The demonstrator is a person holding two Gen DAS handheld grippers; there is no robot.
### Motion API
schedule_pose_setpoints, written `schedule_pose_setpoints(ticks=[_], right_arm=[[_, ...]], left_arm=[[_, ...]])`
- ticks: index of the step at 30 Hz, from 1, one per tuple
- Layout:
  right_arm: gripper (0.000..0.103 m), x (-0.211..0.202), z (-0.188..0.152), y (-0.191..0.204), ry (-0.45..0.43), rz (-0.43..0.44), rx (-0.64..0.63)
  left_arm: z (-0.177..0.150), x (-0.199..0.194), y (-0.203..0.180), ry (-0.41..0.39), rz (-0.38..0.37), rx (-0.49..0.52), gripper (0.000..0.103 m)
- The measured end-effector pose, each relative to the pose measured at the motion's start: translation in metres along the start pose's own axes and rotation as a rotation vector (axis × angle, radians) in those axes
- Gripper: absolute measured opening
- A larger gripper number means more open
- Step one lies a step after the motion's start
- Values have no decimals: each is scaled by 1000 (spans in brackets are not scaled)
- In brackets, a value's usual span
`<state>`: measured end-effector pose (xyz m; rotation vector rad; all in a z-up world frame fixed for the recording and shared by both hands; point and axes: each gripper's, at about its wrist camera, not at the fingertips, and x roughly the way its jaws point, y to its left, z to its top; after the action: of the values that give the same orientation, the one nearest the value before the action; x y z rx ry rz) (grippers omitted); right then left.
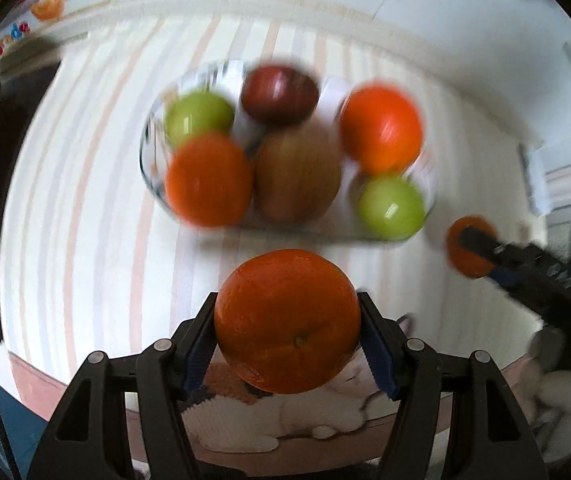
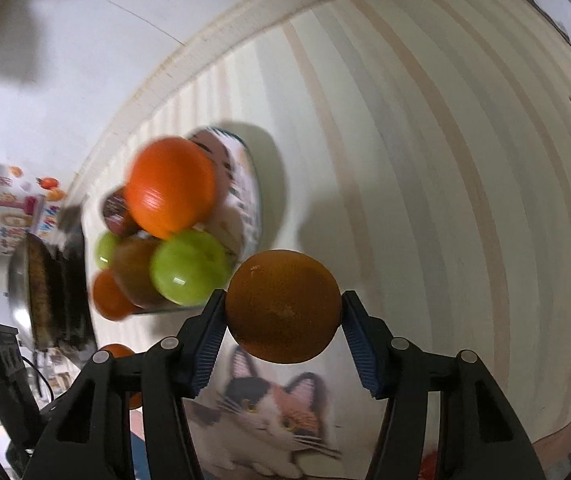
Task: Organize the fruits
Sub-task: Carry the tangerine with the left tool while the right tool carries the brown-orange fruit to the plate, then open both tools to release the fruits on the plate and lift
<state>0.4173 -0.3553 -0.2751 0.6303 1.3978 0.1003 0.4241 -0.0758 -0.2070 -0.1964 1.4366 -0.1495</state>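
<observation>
My left gripper is shut on an orange and holds it above the striped cloth, just in front of a glass bowl. The bowl holds two green apples, a dark red apple, a brownish fruit and two oranges. My right gripper is shut on a second orange, to the right of the bowl. That gripper and its orange also show at the right of the left wrist view.
The table has a striped cloth with a cat picture at its near edge. A box with fruit pictures stands at the far left. A metal pan lies left of the bowl. A white wall is behind.
</observation>
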Motion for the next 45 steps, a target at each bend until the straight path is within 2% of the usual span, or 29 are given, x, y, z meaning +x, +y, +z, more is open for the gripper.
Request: schedule_pose_setpoints(ticks=[4,7,9,14,19,23,28,33,35,40,41,45], right_arm=[[60,-5,17,21,-29,32,-12],[60,0,31,37,-39,30,-25],[60,9,39,48,-33,17,-37],[60,23,43,52,-13,-21,-54],[60,29,45,50,-11,-37,-60],[60,30,46,50,-9,-52,-70],[60,35,47,42,0,-46,-51],[62,37,48,40,8,-41,-46],[66,37,49,40,16,-30,-40],[91,36,53,42,27,-36,-33],[91,36,53,42,34,-39,-32],[93,33,52,45,37,-72,-38]], left_arm=[[37,-29,0,-74,-21,8,63],[65,-25,3,-90,13,22,63],[77,-15,3,-85,37,21,63],[100,23,18,-1,51,12,63],[100,48,19,60,61,6,63],[99,54,19,53,64,10,63],[98,55,10,50,107,42,64],[99,58,12,62,110,19,64],[100,59,13,64,98,4,64],[98,49,18,50,45,-41,64],[97,46,19,45,37,-46,65],[89,26,24,7,12,-55,77]])
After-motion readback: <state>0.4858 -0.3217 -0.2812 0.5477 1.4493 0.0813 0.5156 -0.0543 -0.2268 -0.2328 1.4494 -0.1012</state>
